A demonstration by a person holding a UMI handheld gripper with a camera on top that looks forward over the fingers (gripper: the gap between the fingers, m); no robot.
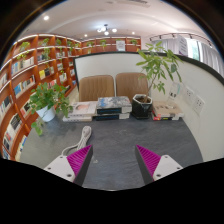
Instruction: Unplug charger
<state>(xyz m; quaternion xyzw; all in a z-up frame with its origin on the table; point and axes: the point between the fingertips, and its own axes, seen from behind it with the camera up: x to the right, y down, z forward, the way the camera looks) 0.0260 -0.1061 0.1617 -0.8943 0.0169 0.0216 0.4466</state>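
Note:
My gripper (112,160) is open and empty, its two magenta pads (78,160) wide apart over a grey surface (115,140). A white cable (80,137) lies looped on that surface just ahead of the left finger. On the white wall to the right, a small wall plate that may be a socket (192,100) shows, far beyond the right finger. I cannot make out a charger body clearly.
Bookshelves (40,60) line the left and back walls. A potted plant (45,100) stands at the left. A taller plant (160,68) stands by a dark bin (142,105). Two tan chairs (98,88) sit behind a low table (100,110) with books.

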